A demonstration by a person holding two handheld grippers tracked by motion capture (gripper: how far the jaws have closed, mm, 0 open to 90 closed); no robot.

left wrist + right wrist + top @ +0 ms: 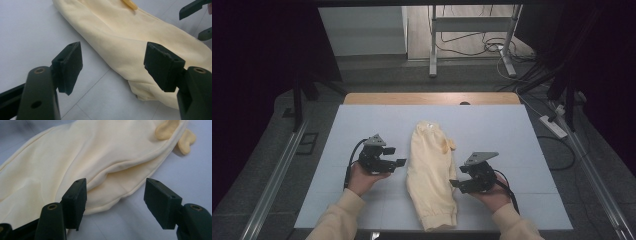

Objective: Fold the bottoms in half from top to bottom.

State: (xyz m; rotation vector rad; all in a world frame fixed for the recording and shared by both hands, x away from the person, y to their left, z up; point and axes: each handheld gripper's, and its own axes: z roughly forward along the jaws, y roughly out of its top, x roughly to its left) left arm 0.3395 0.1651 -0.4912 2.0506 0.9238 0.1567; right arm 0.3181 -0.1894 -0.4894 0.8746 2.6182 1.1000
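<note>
I see the pale yellow folded cloth trousers [431,172] lying lengthwise down the middle of the light grey table mat [362,125], cuffed end toward me and a yellow drawstring [449,145] off their right edge. My left gripper [398,163] sits just beside their left edge, jaws parted and empty. My right gripper [454,184] is at the opposite edge, jaws likewise apart with nothing clamped.

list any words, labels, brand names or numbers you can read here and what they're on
None: no readable text on the pale yellow folded trousers, the white table mat or either set of tongs, left and right.
</note>
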